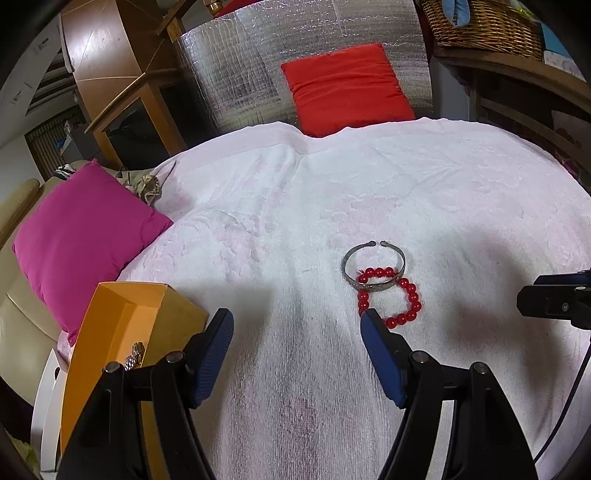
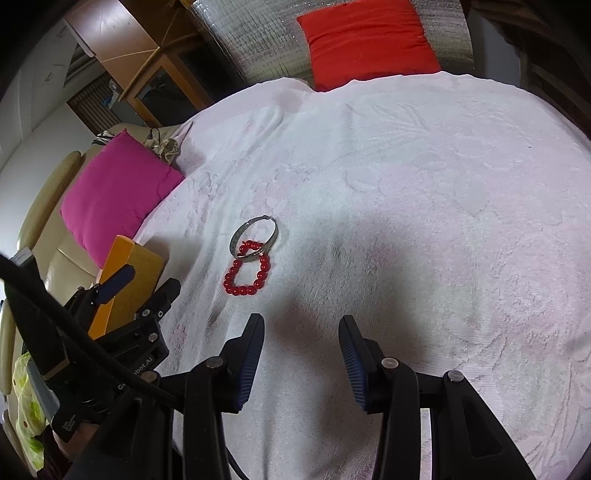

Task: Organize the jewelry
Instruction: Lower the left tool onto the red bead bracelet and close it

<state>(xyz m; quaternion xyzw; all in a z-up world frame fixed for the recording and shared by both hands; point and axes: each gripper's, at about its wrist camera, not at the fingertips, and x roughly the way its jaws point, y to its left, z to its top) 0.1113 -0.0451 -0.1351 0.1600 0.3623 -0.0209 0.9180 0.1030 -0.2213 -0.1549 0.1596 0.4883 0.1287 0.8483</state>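
Note:
A silver open bangle (image 1: 373,267) lies on the white towel-covered table (image 1: 295,206), overlapping a red bead bracelet (image 1: 391,298). Both also show in the right wrist view: the bangle (image 2: 255,236) and the bracelet (image 2: 246,274). An open orange box (image 1: 122,332) stands at the table's left edge, with a metal piece of jewelry (image 1: 133,357) inside. My left gripper (image 1: 297,323) is open and empty, its right fingertip just beside the bracelet. My right gripper (image 2: 301,325) is open and empty, a little nearer than the bracelet and to its right.
A magenta cushion (image 1: 85,236) lies on a beige sofa at the left. A red cushion (image 1: 347,86) sits beyond the far table edge against silver foil. A wicker basket (image 1: 484,26) stands on a wooden shelf at the far right.

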